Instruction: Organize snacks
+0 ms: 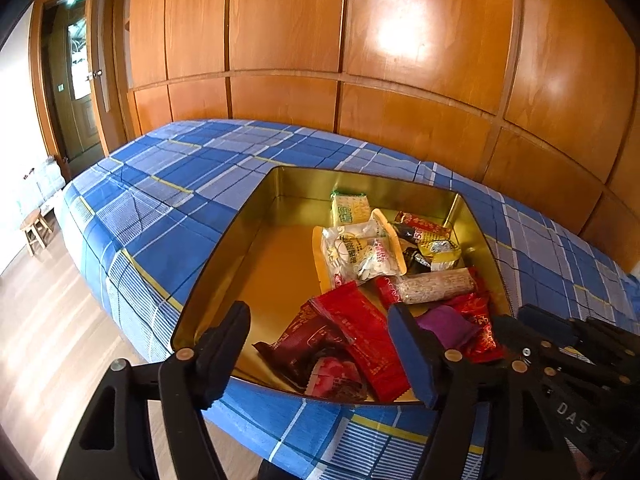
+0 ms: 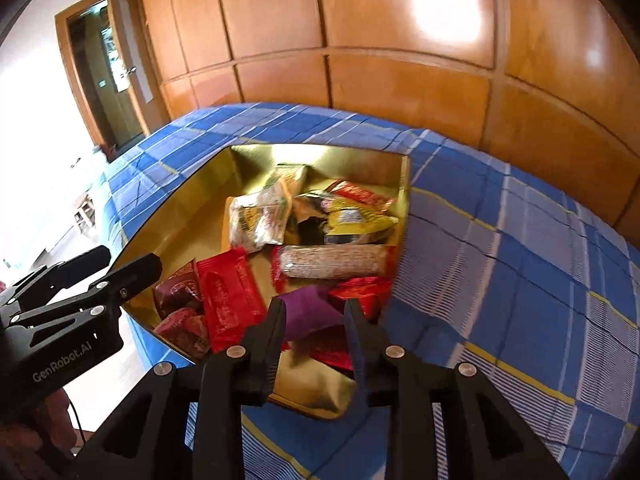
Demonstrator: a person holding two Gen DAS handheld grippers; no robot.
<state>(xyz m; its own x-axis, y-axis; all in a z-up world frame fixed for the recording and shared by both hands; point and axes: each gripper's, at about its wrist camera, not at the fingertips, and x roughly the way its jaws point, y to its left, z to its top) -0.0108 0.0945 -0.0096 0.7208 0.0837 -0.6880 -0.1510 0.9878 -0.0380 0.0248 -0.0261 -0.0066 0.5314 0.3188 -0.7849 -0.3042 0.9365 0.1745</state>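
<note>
A gold tin tray (image 1: 256,240) sits on the bed (image 1: 160,184), near its foot-end edge, on a blue plaid cover; the snacks are heaped toward the tray's right half, leaving its left floor bare and shiny; among them a yellow-green packet (image 1: 351,209) at the back, a clear bag of pale seeds (image 1: 360,254), a yellow-and-black packet (image 1: 440,250), a long speckled roll in clear wrap (image 1: 436,286), a bright red wrapper (image 1: 370,334) and a dark maroon one (image 1: 308,344) at the front; the left claw (image 1: 320,354) hangs spread wide over the tray's near rim, nothing between its tips; the right claw (image 2: 316,322) holds a purple packet (image 2: 310,310) between its fingers, over the near right corner of the tray, though motion blur keeps me from telling whether the pads truly grip it; a red foil packet (image 2: 362,292) lies just beyond it, and something gold and blurred (image 2: 316,388) shows below the claw, too smeared to name; the tray's near edge lies close to the edge of the bed, with wooden floor (image 1: 52,340) beyond; wide open cover stretches behind and to the right; a wooden wardrobe wall (image 1: 360,40) stands hard against the far side; the print on every wrapper is too small to read; a small stool (image 1: 36,230) stands off to the left by the doorway (image 1: 76,80).
</note>
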